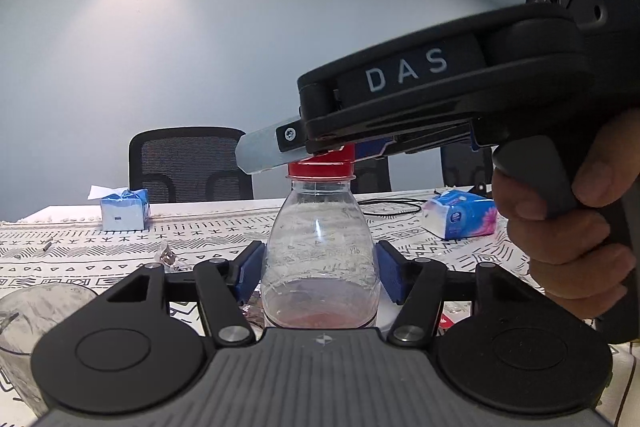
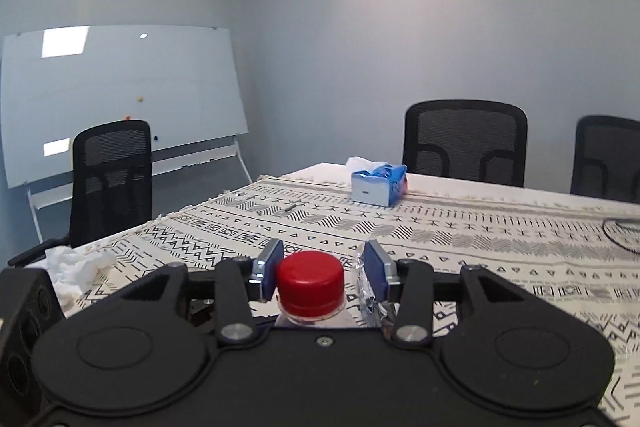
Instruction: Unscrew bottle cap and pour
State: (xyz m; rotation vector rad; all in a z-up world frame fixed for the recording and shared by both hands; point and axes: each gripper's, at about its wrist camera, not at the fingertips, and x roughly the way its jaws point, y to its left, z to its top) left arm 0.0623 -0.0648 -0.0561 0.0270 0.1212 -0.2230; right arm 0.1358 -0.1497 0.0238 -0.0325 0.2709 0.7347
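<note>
left gripper (image 1: 320, 269) sits low and level, blue pads (image 1: 390, 277) pressed in on both sides. right gripper (image 2: 322, 269) comes in from above — jaws parted, left pad touching, right one clear. A hand (image 1: 568, 223) grips its handle.

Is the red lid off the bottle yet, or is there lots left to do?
Not yet. The left gripper is shut on the bottle, holding it upright. The right gripper is open around the red cap, which is still on. Left: squeeze, twist it off, then pour the reddish drink, maybe into the clear cup.
</note>
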